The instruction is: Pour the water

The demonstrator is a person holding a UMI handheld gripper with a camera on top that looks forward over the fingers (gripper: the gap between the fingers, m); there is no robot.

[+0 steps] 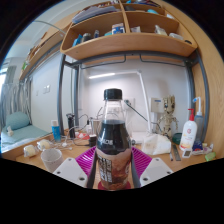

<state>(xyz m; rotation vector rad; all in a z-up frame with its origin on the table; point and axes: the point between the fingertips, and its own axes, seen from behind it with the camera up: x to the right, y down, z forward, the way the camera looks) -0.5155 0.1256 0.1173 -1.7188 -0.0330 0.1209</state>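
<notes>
- Between the two fingers, at the near centre of the scene, a clear bottle with a white cap stands upright, filled with a dark liquid and wrapped low down in a pale label.
- The gripper has its pink pads against the bottle's lower body on either side; the jaws appear to be pinching it, with no gap visible.
- To the left, on the desk, sits a small white cup, a likely vessel for the pour; to the right stands a white squeeze bottle.
- Farther back, wooden shelves and a wall lamp close the scene.
- Judged step: carrying the bottle to a vessel. The cap seems on, so it must come off before tilting; the grip is low, so tilt slowly and keep the mouth above the cup's rim.
</notes>
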